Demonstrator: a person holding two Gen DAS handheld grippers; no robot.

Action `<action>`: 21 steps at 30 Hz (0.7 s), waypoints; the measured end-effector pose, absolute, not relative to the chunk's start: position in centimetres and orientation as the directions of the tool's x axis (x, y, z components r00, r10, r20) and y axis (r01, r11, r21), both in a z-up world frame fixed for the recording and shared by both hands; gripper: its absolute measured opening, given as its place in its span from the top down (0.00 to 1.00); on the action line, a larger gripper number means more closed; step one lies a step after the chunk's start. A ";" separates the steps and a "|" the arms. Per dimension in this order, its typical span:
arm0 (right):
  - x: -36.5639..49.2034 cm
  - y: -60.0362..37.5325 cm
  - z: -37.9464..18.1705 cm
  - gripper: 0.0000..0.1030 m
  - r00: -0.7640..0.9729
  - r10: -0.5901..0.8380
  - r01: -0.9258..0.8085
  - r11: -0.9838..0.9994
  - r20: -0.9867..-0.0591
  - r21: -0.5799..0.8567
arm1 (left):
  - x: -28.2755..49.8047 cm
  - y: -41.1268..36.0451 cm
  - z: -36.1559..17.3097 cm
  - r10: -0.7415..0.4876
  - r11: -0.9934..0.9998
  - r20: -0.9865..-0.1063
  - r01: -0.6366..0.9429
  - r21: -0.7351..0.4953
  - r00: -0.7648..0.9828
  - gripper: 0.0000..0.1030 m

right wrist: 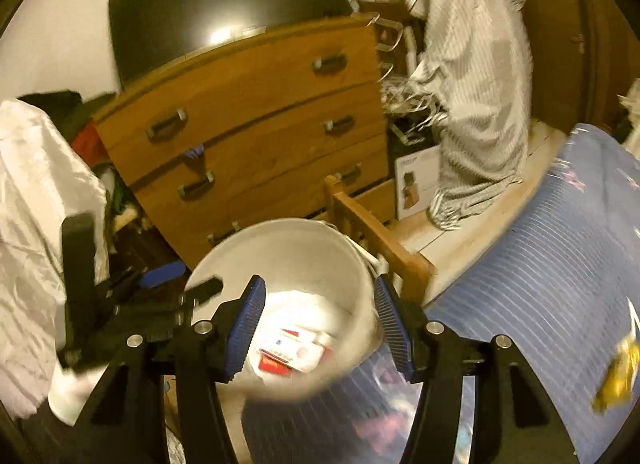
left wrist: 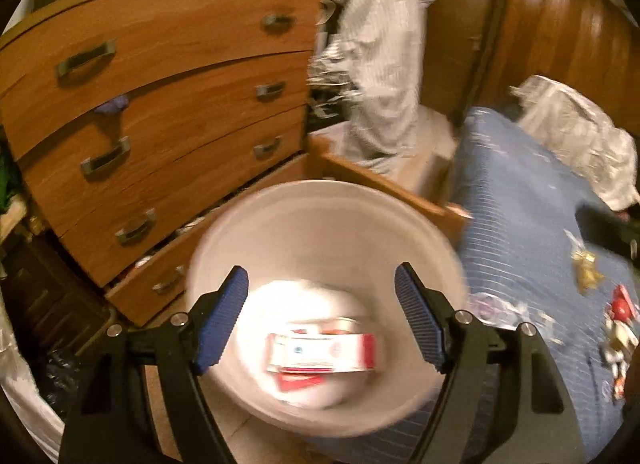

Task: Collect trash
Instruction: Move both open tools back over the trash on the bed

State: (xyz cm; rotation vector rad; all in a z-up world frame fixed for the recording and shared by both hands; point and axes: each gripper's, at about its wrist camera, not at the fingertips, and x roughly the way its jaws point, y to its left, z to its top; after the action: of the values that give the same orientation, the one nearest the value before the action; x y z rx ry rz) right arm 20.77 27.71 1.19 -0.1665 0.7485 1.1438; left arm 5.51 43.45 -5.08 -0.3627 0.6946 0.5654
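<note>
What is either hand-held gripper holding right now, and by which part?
Nothing. The left hand-held gripper and right hand-held gripper are both open and empty above the white bucket, where a red-and-white box already lies.

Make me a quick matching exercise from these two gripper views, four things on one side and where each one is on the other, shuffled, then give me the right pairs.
Things:
1. red and white box
2. gold wrapper
3. striped garment
4. white bucket

Places:
A. lying on the blue bedspread
B. hanging right of the wooden dresser
C. inside the bucket
D. on the floor between dresser and bed

Pairs: 1-C, 2-A, 3-B, 4-D
</note>
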 end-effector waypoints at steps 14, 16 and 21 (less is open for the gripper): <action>26.3 -20.2 -8.4 0.49 0.626 0.495 -0.276 0.863 -0.603 0.423 | 15.0 19.5 -10.1 -0.023 0.973 -0.740 -0.155 -0.172 0.672 0.30; 28.8 -21.9 -10.1 0.49 0.576 0.504 -0.244 0.857 -0.643 0.453 | 15.8 17.2 -10.7 -0.055 0.978 -0.750 -0.117 -0.175 0.659 0.30; 30.2 -19.8 -11.0 0.48 0.482 0.569 -0.348 0.822 -0.666 0.451 | 17.1 13.5 -11.7 -0.088 0.983 -0.775 -0.072 -0.169 0.626 0.30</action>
State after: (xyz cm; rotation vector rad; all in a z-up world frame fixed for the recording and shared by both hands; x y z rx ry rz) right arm 30.24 -19.80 -10.97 0.2698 0.9090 0.5673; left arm 17.10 13.53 -11.70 -0.1912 0.8955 -0.0092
